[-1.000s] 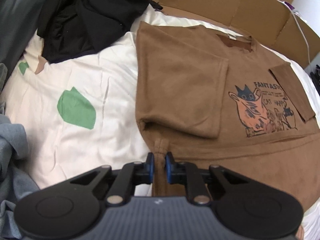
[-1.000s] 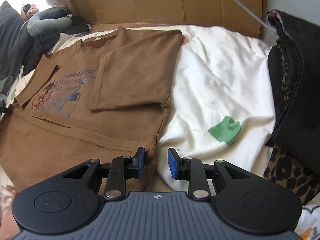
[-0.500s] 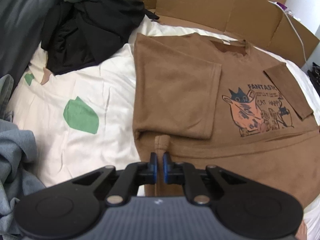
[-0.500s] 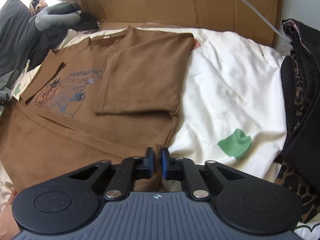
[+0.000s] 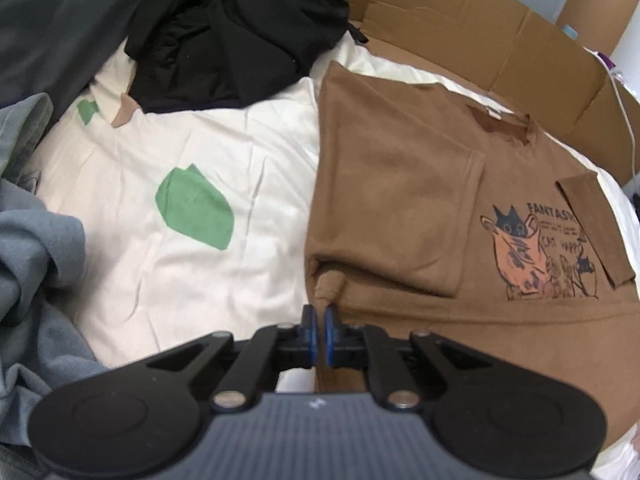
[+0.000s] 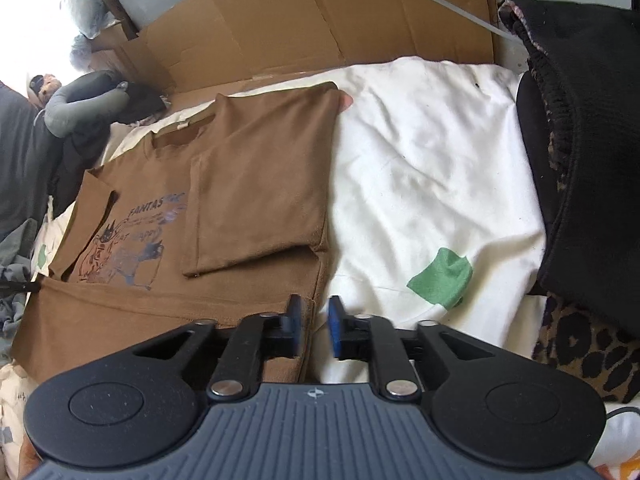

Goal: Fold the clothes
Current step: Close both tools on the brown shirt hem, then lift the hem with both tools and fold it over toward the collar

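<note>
A brown T-shirt (image 5: 400, 200) with a cat print lies on the white bed sheet (image 5: 240, 128), both sleeves folded inward. Its lower part is doubled up toward the print. My left gripper (image 5: 319, 320) is shut on a bunched corner of the hem at the shirt's left side. In the right wrist view the same T-shirt (image 6: 256, 184) lies to the left. My right gripper (image 6: 314, 322) stands open over the hem's right corner, and the fabric edge lies between its fingers without being pinched.
A black clothes pile (image 5: 224, 40) and a grey-blue garment (image 5: 36, 280) lie left of the shirt. Cardboard walls (image 5: 480, 40) line the far side. A stack of black and leopard-print clothes (image 6: 580, 160) stands at the right. Green patches (image 6: 440, 280) mark the sheet.
My right gripper closed on the hem corner half a second ago and has now opened again. My left gripper stayed shut on the hem and moved slightly forward.
</note>
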`<state>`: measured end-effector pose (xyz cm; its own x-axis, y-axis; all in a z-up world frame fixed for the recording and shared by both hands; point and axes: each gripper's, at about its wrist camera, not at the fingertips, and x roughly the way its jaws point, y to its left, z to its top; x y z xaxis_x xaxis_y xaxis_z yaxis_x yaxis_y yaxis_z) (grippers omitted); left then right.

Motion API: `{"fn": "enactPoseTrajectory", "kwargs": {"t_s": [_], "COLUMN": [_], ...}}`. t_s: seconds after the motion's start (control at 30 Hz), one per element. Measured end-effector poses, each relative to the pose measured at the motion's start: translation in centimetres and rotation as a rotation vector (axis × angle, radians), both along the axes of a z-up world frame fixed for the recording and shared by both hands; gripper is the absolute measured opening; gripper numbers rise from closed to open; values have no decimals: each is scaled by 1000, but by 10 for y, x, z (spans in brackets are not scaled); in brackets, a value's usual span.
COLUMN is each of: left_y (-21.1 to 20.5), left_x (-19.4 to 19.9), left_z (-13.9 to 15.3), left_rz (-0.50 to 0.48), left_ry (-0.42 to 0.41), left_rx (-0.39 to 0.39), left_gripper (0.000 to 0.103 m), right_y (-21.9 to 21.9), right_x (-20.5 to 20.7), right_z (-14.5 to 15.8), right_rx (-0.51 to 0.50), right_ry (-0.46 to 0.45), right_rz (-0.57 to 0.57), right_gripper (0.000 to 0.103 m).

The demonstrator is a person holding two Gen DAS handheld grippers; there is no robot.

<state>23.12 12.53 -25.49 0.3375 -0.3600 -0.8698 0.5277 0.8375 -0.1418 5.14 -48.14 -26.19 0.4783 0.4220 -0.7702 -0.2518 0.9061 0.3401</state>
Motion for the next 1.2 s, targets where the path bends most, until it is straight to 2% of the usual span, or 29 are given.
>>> {"fn": "enactPoseTrajectory", "kwargs": {"t_s": [0.3,0.4,0.5,0.93,1.2], "left_y": [2,1,2,11,9], "left_x": [0,1,0,-11,2], "left_z": [-4,-4,0,44,74], "left_rz": [12,12,11,27,28], "left_ry": [7,9,4,-34,-87], "left_rx": [8,12,7,-62,-110], "left_gripper": [5,5,5,5,5], "right_y": [28,34,34,27,30], "right_x": [-2,0,-2,-7,2], "right_z": [-17,-18,-11,38,67], "right_rx": [-120,-139,-158,-152,-140], "right_ry": [-16,-33,-54,-166,-235], "right_rz": [148,165,153,44,-3], "right_gripper": [25,11,5,3,3]}}
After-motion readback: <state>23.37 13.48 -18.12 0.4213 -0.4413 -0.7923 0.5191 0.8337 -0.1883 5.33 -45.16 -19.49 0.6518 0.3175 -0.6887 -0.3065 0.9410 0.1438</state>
